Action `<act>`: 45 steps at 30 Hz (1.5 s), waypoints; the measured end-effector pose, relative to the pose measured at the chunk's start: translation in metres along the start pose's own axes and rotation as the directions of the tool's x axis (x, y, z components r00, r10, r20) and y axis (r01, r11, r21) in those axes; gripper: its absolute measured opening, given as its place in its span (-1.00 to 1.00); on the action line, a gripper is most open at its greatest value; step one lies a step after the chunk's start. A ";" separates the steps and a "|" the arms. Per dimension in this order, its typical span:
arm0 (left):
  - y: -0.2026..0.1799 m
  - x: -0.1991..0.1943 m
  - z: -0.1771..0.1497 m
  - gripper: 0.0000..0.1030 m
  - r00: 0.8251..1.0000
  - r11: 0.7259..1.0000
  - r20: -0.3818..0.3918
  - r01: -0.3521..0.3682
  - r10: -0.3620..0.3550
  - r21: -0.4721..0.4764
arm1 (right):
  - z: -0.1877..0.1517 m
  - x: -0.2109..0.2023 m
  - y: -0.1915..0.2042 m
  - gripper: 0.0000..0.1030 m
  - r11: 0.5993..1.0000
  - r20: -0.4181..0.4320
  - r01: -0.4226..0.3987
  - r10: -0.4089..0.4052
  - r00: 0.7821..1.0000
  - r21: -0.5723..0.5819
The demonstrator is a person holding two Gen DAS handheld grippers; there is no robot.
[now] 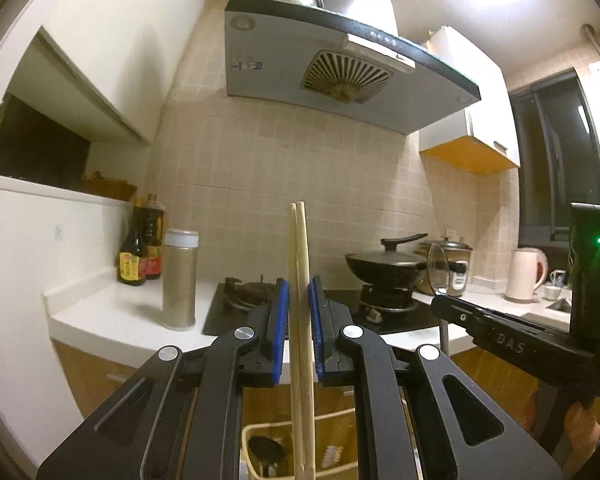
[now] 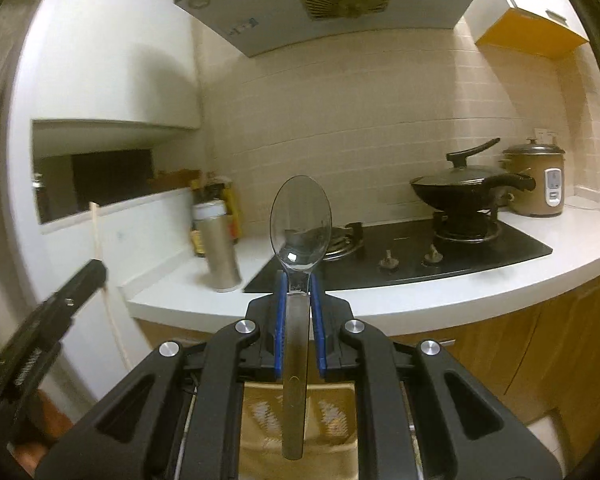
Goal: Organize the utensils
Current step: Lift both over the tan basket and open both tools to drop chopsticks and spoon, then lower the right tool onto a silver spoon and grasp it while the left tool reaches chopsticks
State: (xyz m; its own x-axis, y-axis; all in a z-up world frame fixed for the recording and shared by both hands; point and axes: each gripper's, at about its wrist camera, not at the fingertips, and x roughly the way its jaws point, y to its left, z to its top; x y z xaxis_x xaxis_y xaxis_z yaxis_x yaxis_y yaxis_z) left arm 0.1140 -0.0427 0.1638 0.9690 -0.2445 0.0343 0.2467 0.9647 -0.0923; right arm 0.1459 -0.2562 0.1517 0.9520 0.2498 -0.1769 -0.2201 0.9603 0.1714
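Observation:
My left gripper (image 1: pixel 298 284) is shut on a pair of pale wooden chopsticks (image 1: pixel 299 248) that stand upright between its blue pads, tips above the fingers. Below it sits a cream utensil holder (image 1: pixel 332 456) with a dark spoon inside. My right gripper (image 2: pixel 299 280) is shut on a metal spoon (image 2: pixel 300 224), bowl pointing up, handle hanging down over the cream holder (image 2: pixel 260 420). The right gripper also shows at the right of the left wrist view (image 1: pixel 500 332); the left gripper with its chopsticks shows at the left of the right wrist view (image 2: pixel 60 300).
A white counter (image 2: pixel 460 292) carries a black gas hob (image 2: pixel 420 256), a covered wok (image 2: pixel 468 188), a rice cooker (image 2: pixel 536 184), a steel flask (image 1: pixel 180 280), sauce bottles (image 1: pixel 140 248) and a kettle (image 1: pixel 524 274). A range hood (image 1: pixel 340 68) hangs above. Wooden cabinets are below.

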 end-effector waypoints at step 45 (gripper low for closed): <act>0.010 -0.095 -0.059 0.03 0.980 0.999 -0.194 -0.031 0.032 0.009 | -0.088 -0.102 0.010 -0.06 0.999 -0.084 0.041 -0.044 0.995 -0.032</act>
State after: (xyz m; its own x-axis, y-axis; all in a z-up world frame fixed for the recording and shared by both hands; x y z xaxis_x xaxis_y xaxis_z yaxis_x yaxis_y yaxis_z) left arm 0.0252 -0.0158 0.1005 0.9600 -0.2279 -0.1628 0.2166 0.9726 -0.0845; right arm 0.0276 -0.2608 0.0862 0.9396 0.2168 -0.2650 -0.1872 0.9733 0.1325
